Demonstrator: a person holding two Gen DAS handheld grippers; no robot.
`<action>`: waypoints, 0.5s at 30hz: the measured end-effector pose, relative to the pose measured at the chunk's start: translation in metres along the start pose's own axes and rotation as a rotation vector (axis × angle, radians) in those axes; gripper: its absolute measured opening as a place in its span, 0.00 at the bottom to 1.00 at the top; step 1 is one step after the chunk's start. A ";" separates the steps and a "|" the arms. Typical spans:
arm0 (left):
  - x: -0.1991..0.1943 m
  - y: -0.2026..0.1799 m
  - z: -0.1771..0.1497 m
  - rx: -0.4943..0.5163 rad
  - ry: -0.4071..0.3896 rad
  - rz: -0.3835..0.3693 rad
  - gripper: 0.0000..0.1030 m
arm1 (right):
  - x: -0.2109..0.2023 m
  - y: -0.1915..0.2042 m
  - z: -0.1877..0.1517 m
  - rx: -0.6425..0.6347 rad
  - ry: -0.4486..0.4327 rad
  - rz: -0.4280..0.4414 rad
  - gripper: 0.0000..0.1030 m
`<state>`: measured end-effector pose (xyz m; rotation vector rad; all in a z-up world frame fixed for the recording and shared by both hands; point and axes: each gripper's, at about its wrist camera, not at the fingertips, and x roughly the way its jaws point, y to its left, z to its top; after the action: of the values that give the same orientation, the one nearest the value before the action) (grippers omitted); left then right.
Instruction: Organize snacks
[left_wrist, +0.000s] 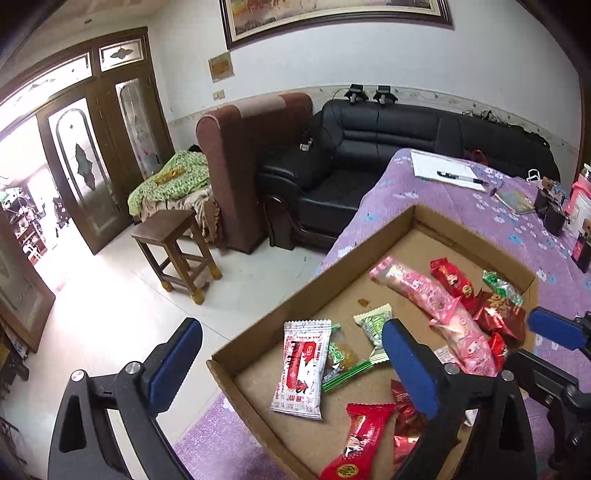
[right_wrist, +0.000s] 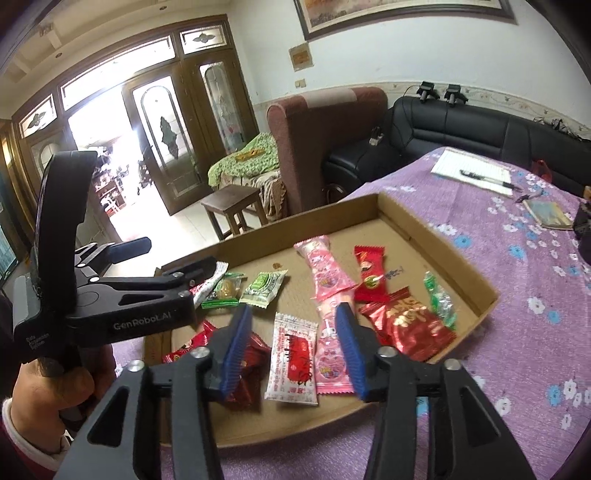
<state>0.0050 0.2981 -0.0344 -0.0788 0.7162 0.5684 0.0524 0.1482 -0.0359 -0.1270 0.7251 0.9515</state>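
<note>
We see the snacks lying loose in a shallow cardboard tray (right_wrist: 391, 206) that sits on a table under a purple flowered cloth (right_wrist: 517, 266). Near the tray's near edge lies a white packet with red print (right_wrist: 293, 358), flat on the cardboard. Just right of it, and running toward the far wall of the tray, is a long pink wrapper (right_wrist: 328, 295). Right of that are a small red packet (right_wrist: 370, 275), a shiny red foil bag with gold lettering (right_wrist: 410, 325) and a green-and-clear sweet (right_wrist: 437, 299) against the tray's right side. To the left lie a pale green packet (right_wrist: 263, 288) and a green-ended clear wrapper with a yellow piece inside (right_wrist: 225, 291).

The right gripper (right_wrist: 295, 349) hangs over the near part of the tray with its blue-padded jaws parted; the white packet shows between them, but the pads do not press on it (it lies flat on the tray floor). The left gripper (left_wrist: 291, 365) has its jaws spread wide: one finger is out over the floor beyond the tray's left edge, the other over the tray, and nothing is pinched. In the right wrist view a hand (right_wrist: 48, 384) holds that gripper's handle at the left.

Farther off on the table are a notepad (right_wrist: 476, 171) with a pen (right_wrist: 487, 180) on it. Beyond the table stand a black leather sofa (right_wrist: 461, 125), a brown armchair (right_wrist: 325, 144) and a small wooden stool (right_wrist: 232, 206).
</note>
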 end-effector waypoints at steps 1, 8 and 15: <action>-0.003 -0.001 0.000 0.001 -0.004 0.002 0.97 | -0.007 -0.001 -0.001 0.004 -0.013 -0.003 0.58; -0.029 -0.016 -0.001 0.013 -0.045 -0.025 0.97 | -0.047 -0.011 -0.010 0.025 -0.072 -0.049 0.75; -0.058 -0.038 -0.004 0.034 -0.087 -0.053 0.99 | -0.085 -0.033 -0.028 0.071 -0.110 -0.104 0.78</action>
<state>-0.0133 0.2382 -0.0046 -0.0414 0.6374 0.5063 0.0326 0.0577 -0.0115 -0.0496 0.6441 0.8261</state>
